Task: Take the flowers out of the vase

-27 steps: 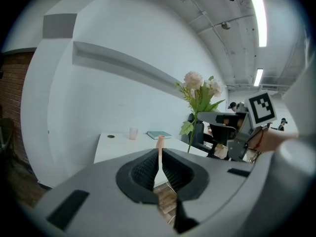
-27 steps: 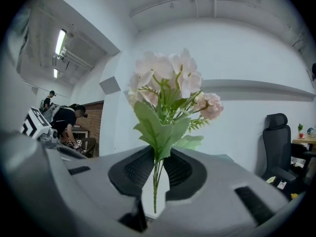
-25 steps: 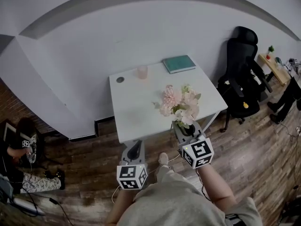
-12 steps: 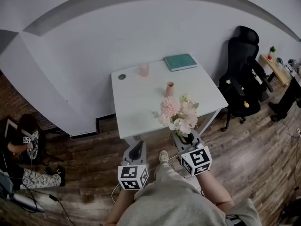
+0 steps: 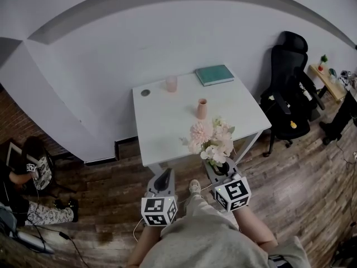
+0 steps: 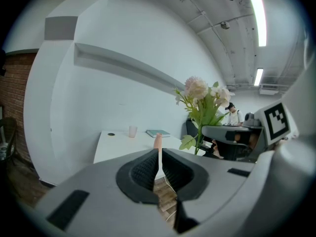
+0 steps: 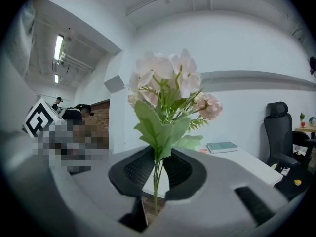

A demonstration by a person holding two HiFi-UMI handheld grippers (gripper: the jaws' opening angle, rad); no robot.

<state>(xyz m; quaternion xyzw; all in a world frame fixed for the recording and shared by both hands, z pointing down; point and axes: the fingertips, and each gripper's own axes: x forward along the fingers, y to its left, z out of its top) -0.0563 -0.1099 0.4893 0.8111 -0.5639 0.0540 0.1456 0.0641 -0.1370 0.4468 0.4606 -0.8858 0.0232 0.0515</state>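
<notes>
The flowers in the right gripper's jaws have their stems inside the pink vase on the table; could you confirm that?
No: the right gripper holds the flowers, but their stems are out of the pink vase, which stands apart on the table; the head view shows it.

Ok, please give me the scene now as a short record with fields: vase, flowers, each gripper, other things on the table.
vase: upright on the table, no flowers in it
flowers: out, stems clamped in the right gripper jaws
left gripper: jaws together, holding nothing
far table edge: cup, book
</notes>
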